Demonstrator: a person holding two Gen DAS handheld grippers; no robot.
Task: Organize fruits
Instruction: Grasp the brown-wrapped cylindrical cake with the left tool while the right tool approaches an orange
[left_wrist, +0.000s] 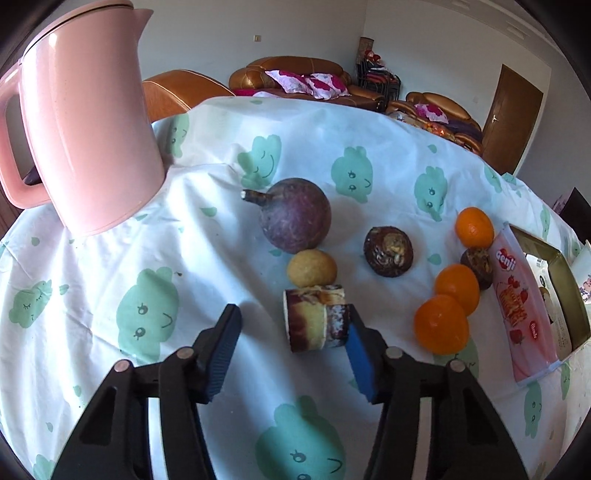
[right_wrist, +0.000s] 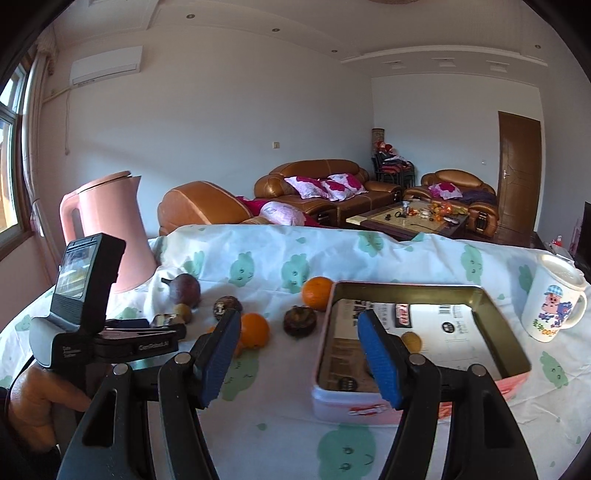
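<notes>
My left gripper (left_wrist: 291, 332) is open, its jaws around a short purple-and-yellow sugarcane piece (left_wrist: 316, 319) lying on the cloth; the right pad touches it. Beyond lie a small yellow fruit (left_wrist: 312, 267), a big purple passion fruit (left_wrist: 295, 216), two dark mangosteens (left_wrist: 388, 251), and three oranges (left_wrist: 441, 326). My right gripper (right_wrist: 299, 354) is open and empty, hovering before the pink tin box (right_wrist: 424, 400), which holds a small yellow fruit (right_wrist: 411, 341). The left gripper also shows in the right wrist view (right_wrist: 162, 328).
A pink kettle (left_wrist: 85, 122) stands at the table's far left. A cartoon mug (right_wrist: 556, 299) stands right of the tin. The table wears a white cloth with green prints (left_wrist: 147, 314). Sofas and a coffee table lie beyond.
</notes>
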